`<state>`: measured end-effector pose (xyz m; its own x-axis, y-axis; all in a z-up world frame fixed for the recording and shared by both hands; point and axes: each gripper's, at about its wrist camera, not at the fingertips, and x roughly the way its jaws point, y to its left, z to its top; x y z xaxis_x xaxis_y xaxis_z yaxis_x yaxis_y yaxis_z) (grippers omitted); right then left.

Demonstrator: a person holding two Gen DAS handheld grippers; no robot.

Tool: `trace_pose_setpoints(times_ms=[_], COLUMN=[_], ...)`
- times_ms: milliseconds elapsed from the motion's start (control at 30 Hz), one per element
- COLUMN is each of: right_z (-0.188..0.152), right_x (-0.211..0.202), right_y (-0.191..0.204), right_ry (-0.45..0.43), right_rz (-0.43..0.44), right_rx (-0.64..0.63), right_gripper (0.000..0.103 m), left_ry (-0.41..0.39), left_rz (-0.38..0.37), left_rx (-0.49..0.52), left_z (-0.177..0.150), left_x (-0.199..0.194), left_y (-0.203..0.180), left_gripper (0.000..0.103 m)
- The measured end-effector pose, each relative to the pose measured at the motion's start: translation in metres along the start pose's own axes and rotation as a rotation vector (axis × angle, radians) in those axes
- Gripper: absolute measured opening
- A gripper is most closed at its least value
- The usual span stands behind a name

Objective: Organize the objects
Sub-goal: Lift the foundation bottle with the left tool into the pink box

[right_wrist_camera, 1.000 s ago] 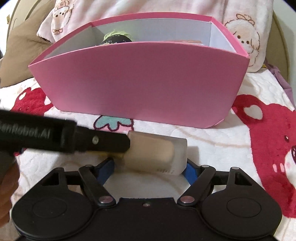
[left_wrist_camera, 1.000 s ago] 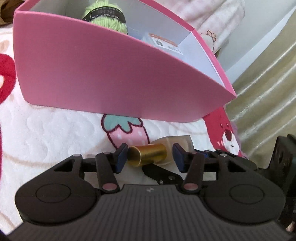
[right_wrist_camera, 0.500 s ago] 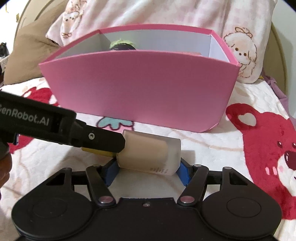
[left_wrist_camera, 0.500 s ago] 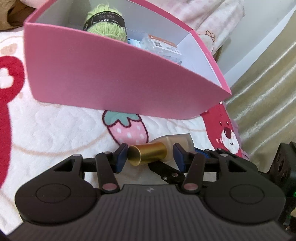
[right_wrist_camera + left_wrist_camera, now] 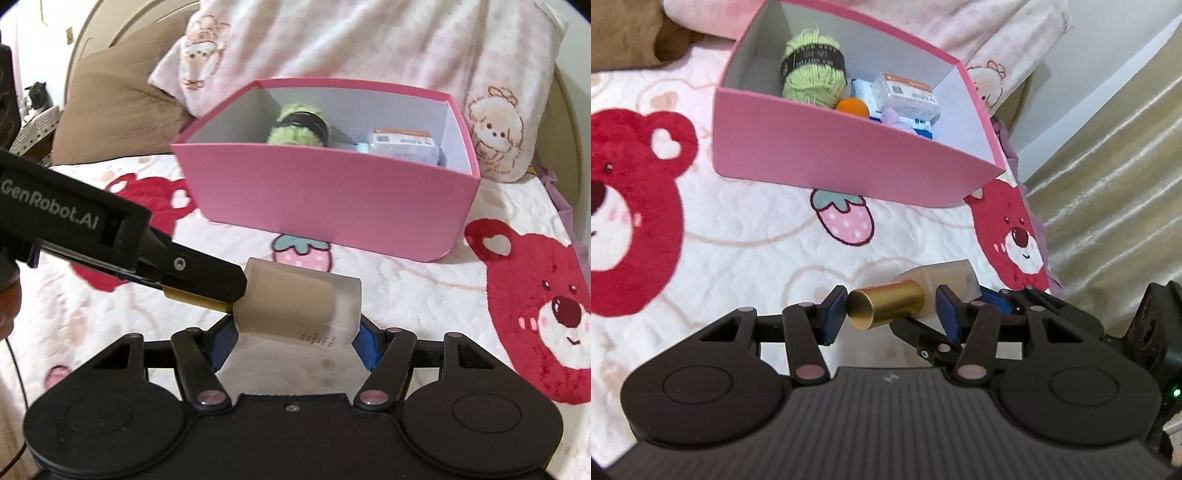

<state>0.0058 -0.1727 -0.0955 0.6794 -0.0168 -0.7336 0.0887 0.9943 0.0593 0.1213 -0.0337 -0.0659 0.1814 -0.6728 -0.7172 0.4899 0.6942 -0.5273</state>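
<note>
Bear-print quilt (image 5: 746, 236), both tongs gripping one bottle (image 5: 299, 306), gold cap (image 5: 886, 308) half hidden, box (image 5: 332, 206) contents partly hidden

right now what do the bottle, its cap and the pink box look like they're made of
Bottle: frosted glass or plastic, can't tell which; hazy matte walls over beige fill.
Cap: metal or metallised plastic; smooth gold sheen.
Pink box: cardboard, matte; thin flat walls, white inside.
</note>
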Motion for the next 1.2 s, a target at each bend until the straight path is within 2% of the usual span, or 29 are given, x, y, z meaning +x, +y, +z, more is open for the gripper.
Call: trace_pose_setpoints(times_ms=[67, 133, 233, 367, 633, 833, 967, 1200], right_z=[0.006, 0.014, 0.027, 0.045, 0.099, 0.141, 0.164, 0.175], right_x=[-0.01, -0.023, -0.037, -0.055, -0.064, -0.041, -0.009, 0.055], right_y=[0.004, 0.007, 0.007, 0.013, 0.001, -0.013, -0.024, -0.045], right_ry=[0.001, -0.012, -0.024, -0.069, -0.079, -0.046, 0.004, 0.117], right_rz=[-0.004, 0.003, 0.022, -0.013, -0.034, -0.045, -0.033, 0.01], right_rx=[-0.01, -0.024, -0.008, -0.048, -0.057, -0.108, -0.125, -0.078], right_gripper=[0.07, 0.07, 0.07, 0.07, 0.07, 0.07, 0.07, 0.07], left_ry=[0.003, -0.002, -0.032, -0.07, -0.119, -0.124, -0.088, -0.041], left_rz=[0.003, -0.009, -0.022, -0.021, -0.005, 0.008, 0.033, 0.086], left_rx=[0.004, -0.005, 0.001, 0.036, 0.086, 0.062, 0.026, -0.052], left_z=[0.0, 0.0, 0.004, 0.016, 0.062, 0.101, 0.125, 0.139], left_x=[-0.012, -0.022, -0.04, -0.057, -0.072, -0.059, -0.038, 0.014], left_y=[-0.004, -0.007, -0.016, -0.03, -0.053, -0.053, -0.044, -0.02], left_gripper=[0.042, 0.041, 0.041, 0.041, 0.041, 0.042, 0.042, 0.042])
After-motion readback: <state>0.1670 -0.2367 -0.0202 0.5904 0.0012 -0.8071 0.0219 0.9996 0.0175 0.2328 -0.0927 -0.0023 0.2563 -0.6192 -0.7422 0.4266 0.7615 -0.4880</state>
